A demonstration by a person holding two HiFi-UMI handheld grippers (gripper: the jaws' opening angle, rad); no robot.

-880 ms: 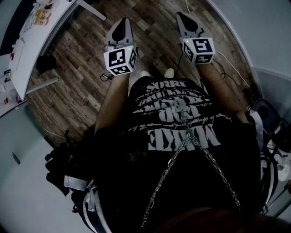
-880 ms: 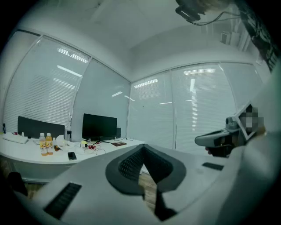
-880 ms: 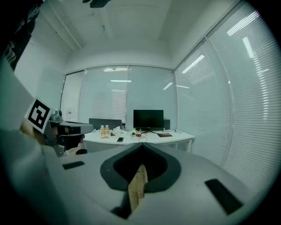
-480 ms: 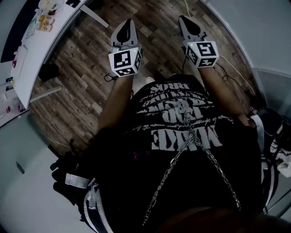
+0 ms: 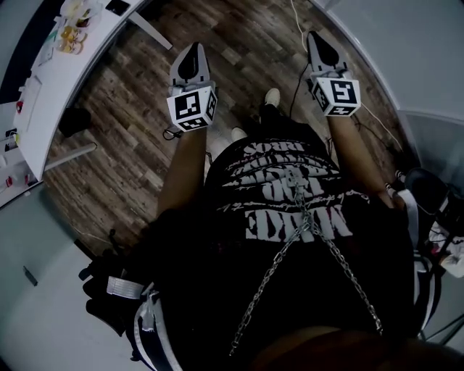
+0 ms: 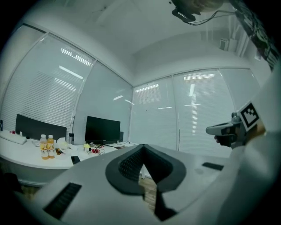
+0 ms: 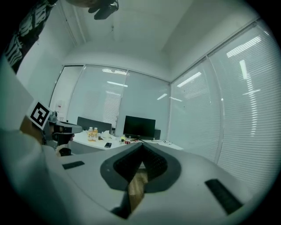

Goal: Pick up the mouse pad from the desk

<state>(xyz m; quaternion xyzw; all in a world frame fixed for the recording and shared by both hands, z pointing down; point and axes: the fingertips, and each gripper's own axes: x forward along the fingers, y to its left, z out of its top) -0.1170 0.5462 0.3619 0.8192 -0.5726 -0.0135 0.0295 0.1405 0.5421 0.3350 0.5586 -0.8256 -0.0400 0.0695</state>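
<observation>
I cannot make out a mouse pad in any view. In the head view both grippers are held out level over the wooden floor, in front of the person's black printed shirt. My left gripper is shut and holds nothing, and its closed tips point toward the white desk. My right gripper is also shut and empty. Its tips face the same desk from farther off. The desk lies off to the left of both grippers.
On the desk stand two orange drink bottles, a black monitor, a dark phone and small clutter. Glass walls with blinds enclose the room. A cable runs across the floor. A shoe shows between the arms.
The right gripper has drifted a little to the right and away from the left one. One foot has stepped forward on the floor. Both grippers stay shut.
</observation>
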